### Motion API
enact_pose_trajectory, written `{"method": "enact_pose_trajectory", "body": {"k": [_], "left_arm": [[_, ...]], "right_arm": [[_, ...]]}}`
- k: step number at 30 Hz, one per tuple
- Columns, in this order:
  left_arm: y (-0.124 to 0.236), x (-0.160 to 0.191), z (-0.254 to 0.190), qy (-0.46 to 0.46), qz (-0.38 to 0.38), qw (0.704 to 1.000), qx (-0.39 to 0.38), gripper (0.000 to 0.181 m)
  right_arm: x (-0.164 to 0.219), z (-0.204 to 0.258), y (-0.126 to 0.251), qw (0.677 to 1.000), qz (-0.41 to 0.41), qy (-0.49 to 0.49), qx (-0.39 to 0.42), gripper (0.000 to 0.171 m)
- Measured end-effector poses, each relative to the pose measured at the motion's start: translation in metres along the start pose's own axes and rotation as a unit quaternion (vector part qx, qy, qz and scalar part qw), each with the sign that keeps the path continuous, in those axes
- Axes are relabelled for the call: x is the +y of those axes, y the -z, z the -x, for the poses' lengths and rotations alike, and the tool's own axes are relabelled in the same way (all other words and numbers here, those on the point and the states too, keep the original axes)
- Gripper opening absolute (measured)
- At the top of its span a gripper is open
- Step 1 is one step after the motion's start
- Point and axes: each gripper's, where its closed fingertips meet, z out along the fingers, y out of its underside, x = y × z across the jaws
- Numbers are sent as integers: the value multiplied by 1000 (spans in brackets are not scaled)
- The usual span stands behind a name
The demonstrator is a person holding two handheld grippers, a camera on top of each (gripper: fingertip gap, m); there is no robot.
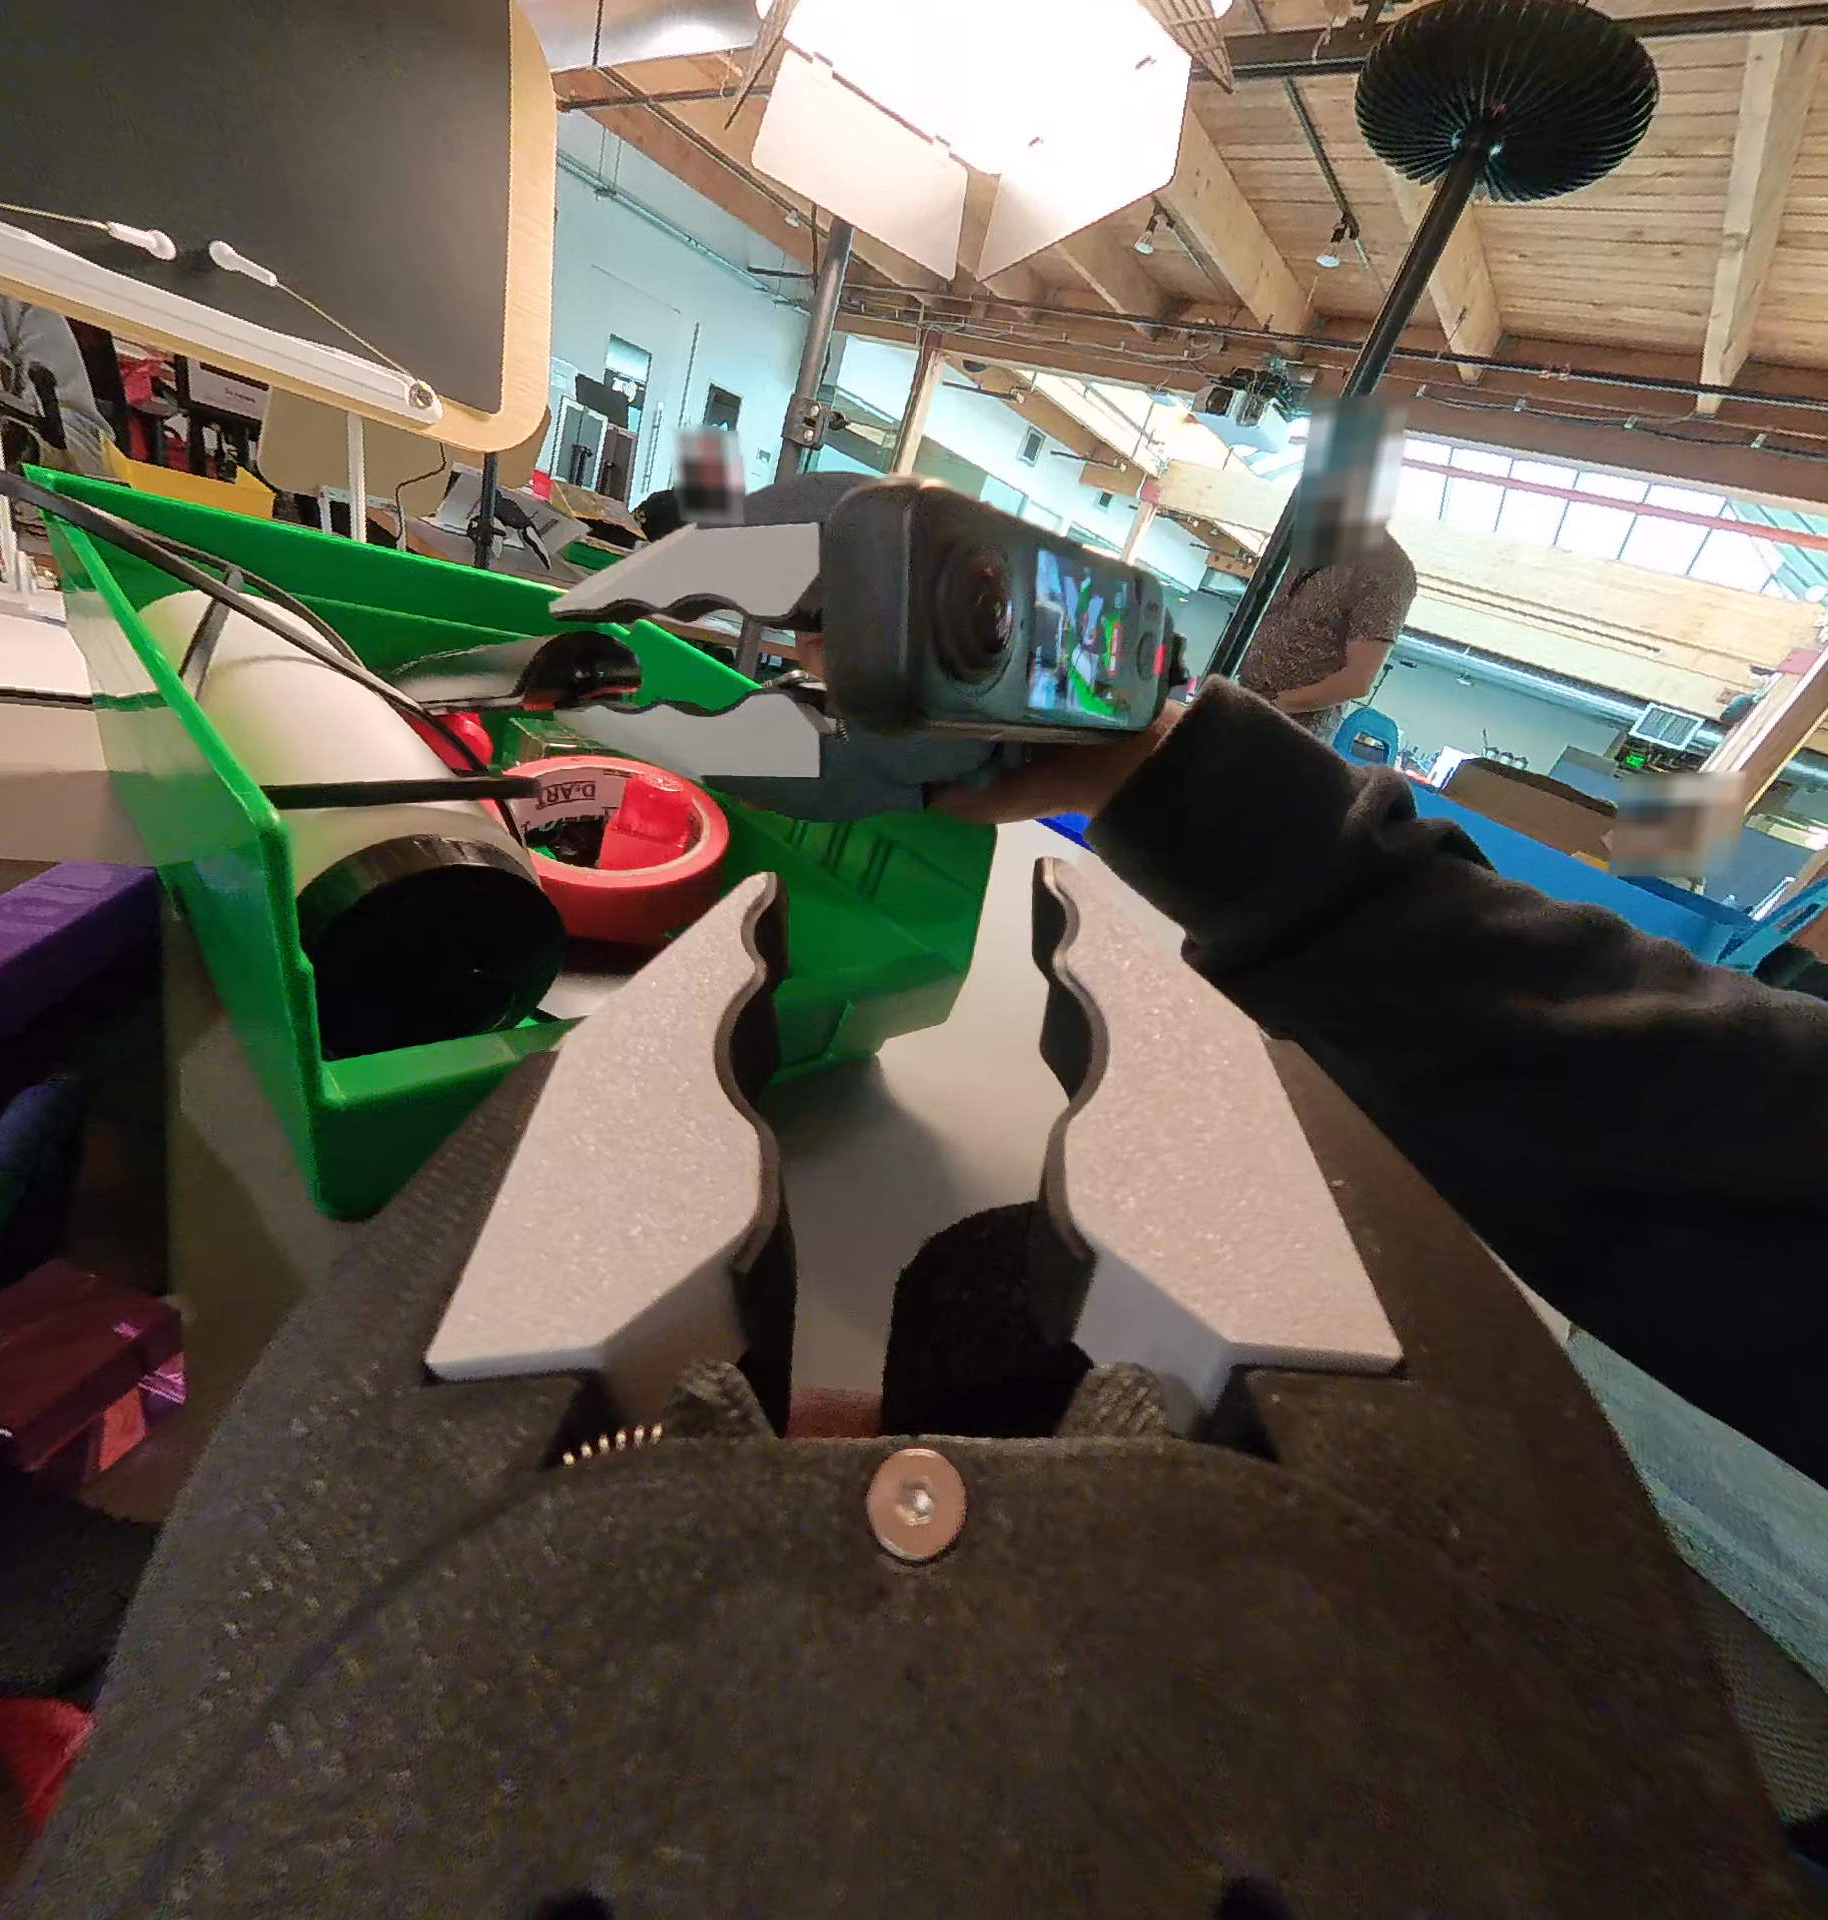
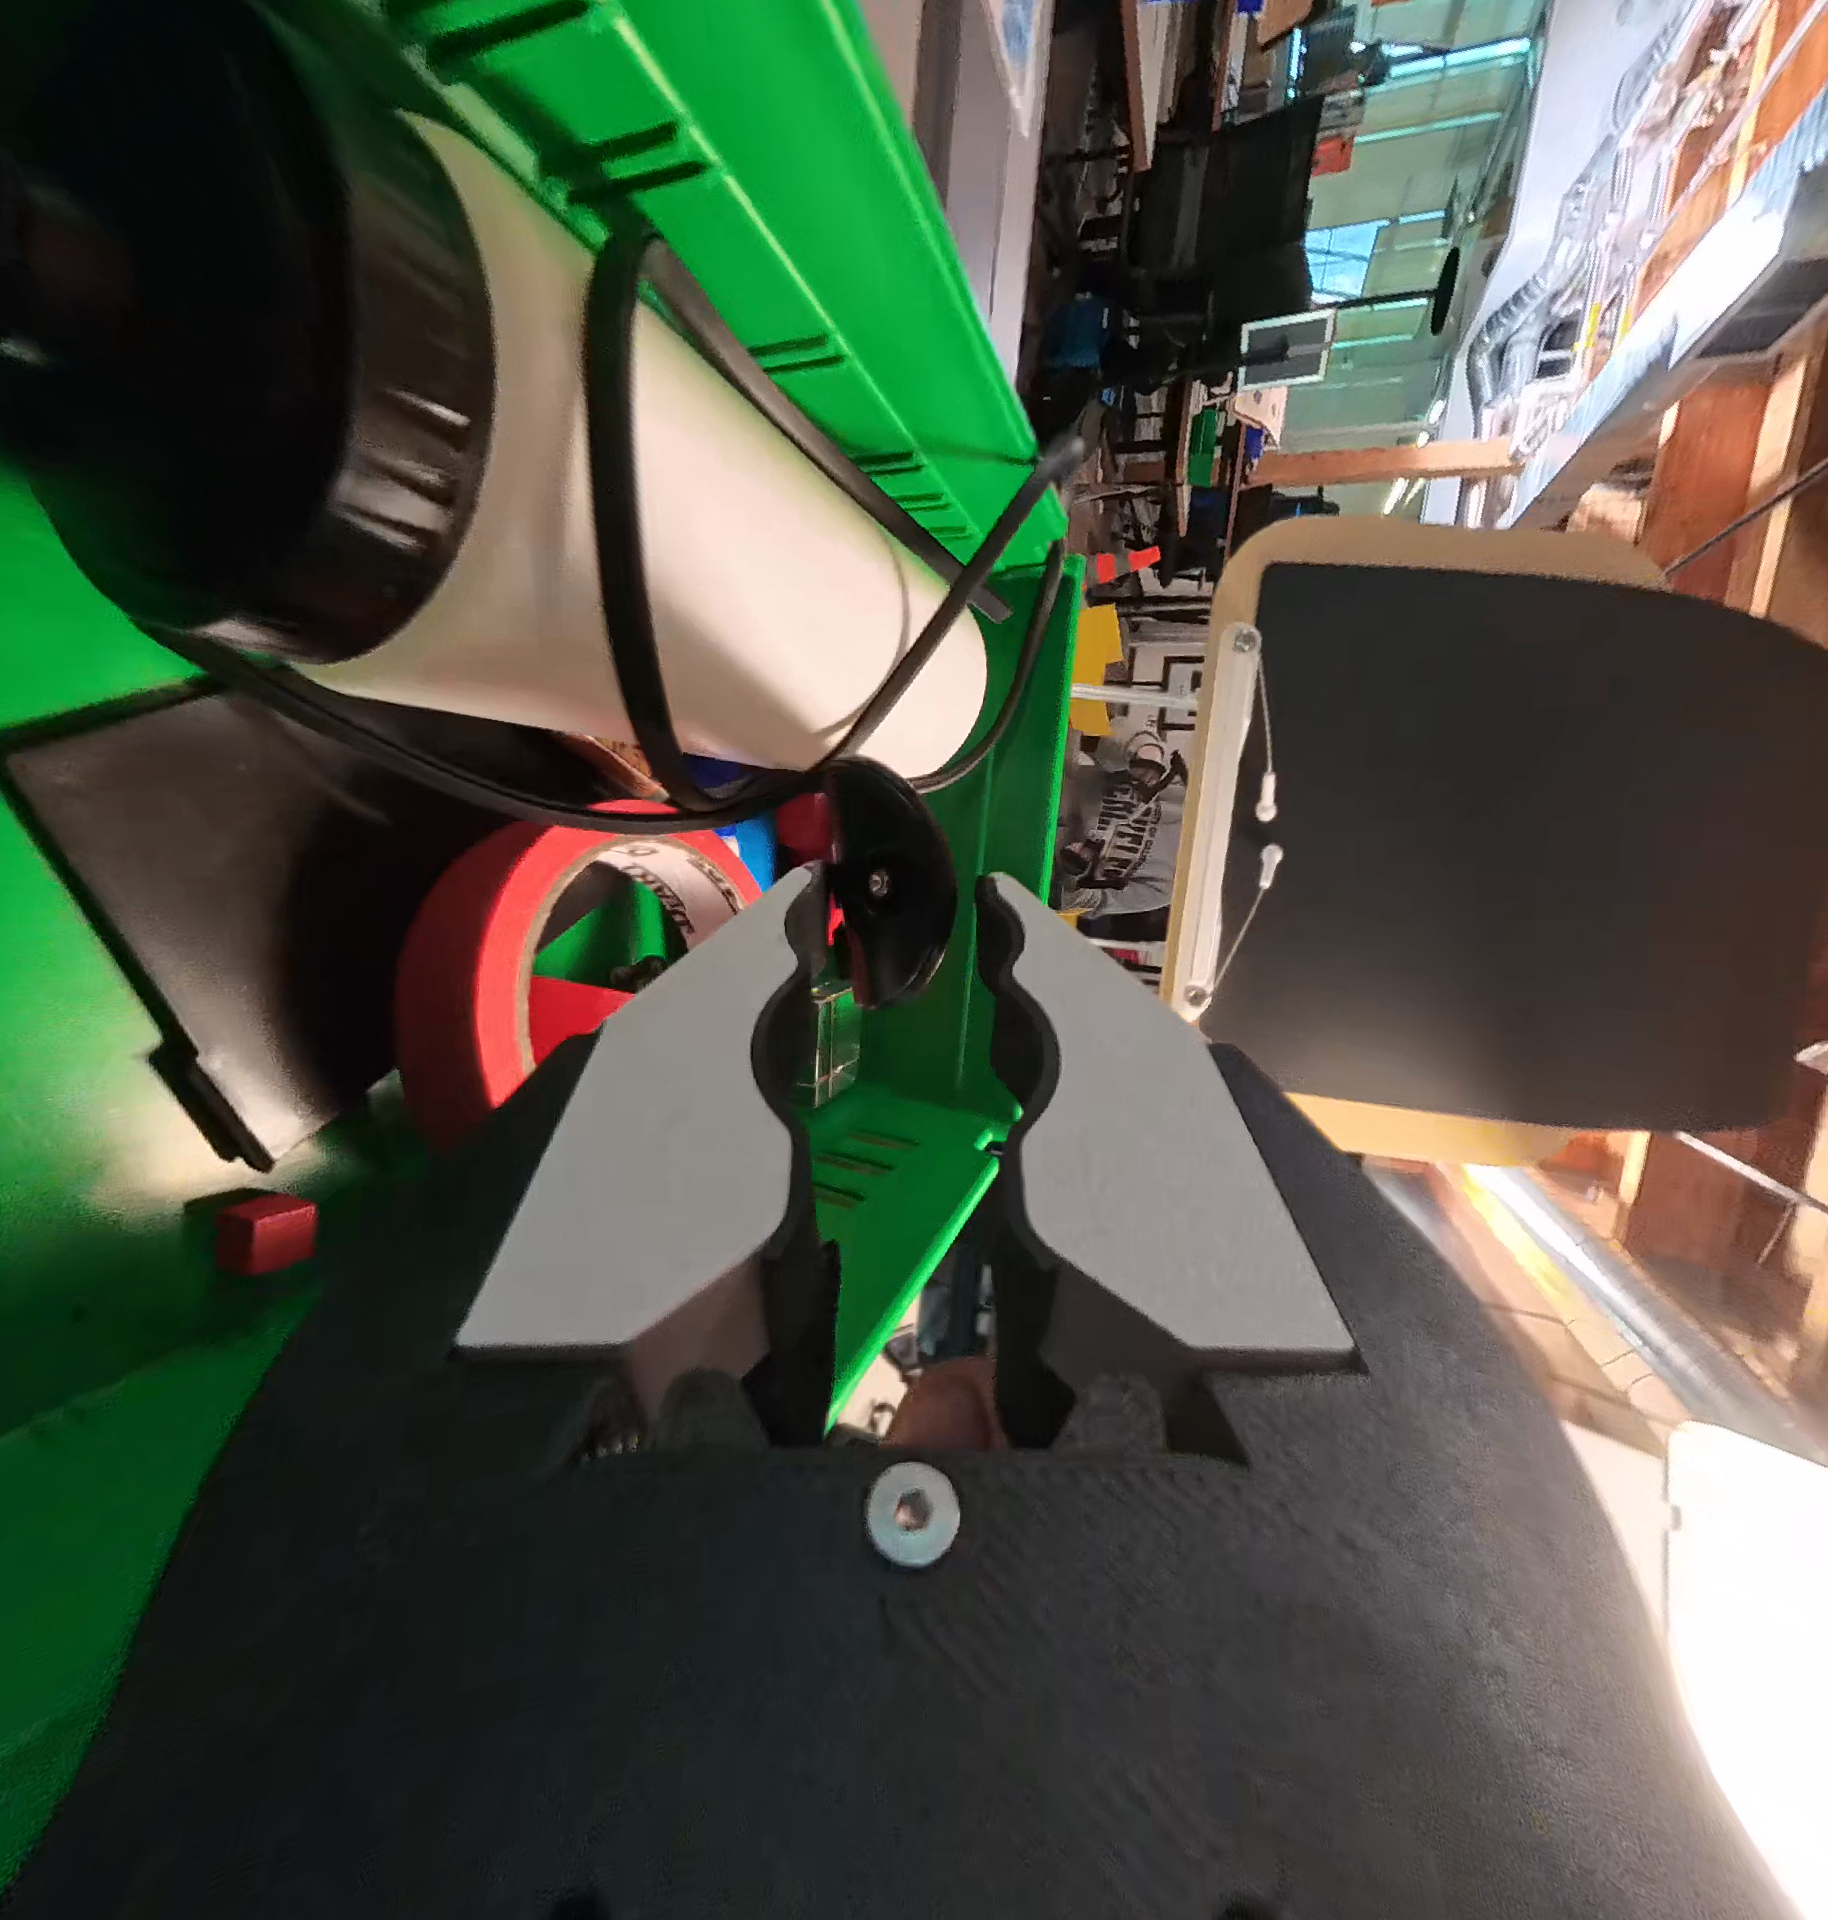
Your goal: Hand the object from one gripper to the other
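Note:
A small black round object with red parts [image 2: 889, 883] lies among the things in a green bin [image 2: 868, 270]. My right gripper [image 2: 894, 888] is open with its jaws on either side of the object. One fingertip [image 2: 801, 904] touches it and a thin gap shows on the other side. In the left wrist view the right gripper [image 1: 619, 665] hangs over the bin [image 1: 214, 831] with the object [image 1: 583, 665] between its jaws. My left gripper [image 1: 905, 904] is open and empty, low over the dark tabletop just right of the bin.
The bin also holds a white cylinder with a black cap [image 1: 370, 790], a red tape roll [image 1: 640, 862] and black cable ties [image 2: 619, 540]. A small red block [image 2: 264, 1231] lies by the bin. Purple items [image 1: 37, 935] sit at the left. A dark sleeve [image 1: 1461, 987] crosses from the right. About 20 centimetres separates my left fingertips from my right. The left gripper is farther from the small red block [image 2: 264, 1231], some 20 centimetres, than the right, some 11 centimetres.

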Motion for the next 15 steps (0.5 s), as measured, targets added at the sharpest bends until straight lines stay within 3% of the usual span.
{"method": "enact_pose_trajectory", "body": {"k": [4,8,15], "left_arm": [[0,0,-1,2,1,1000,3,48],[0,0,-1,4,-1,1000,5,47],[1,-2,0,-3,-4,1000,2,44]], "right_arm": [[-2,8,-5,999,8,29,-27,25],[-3,-2,4,1000,0,-7,-15,23],[-16,-37,78,987,-69,-130,61,23]]}}
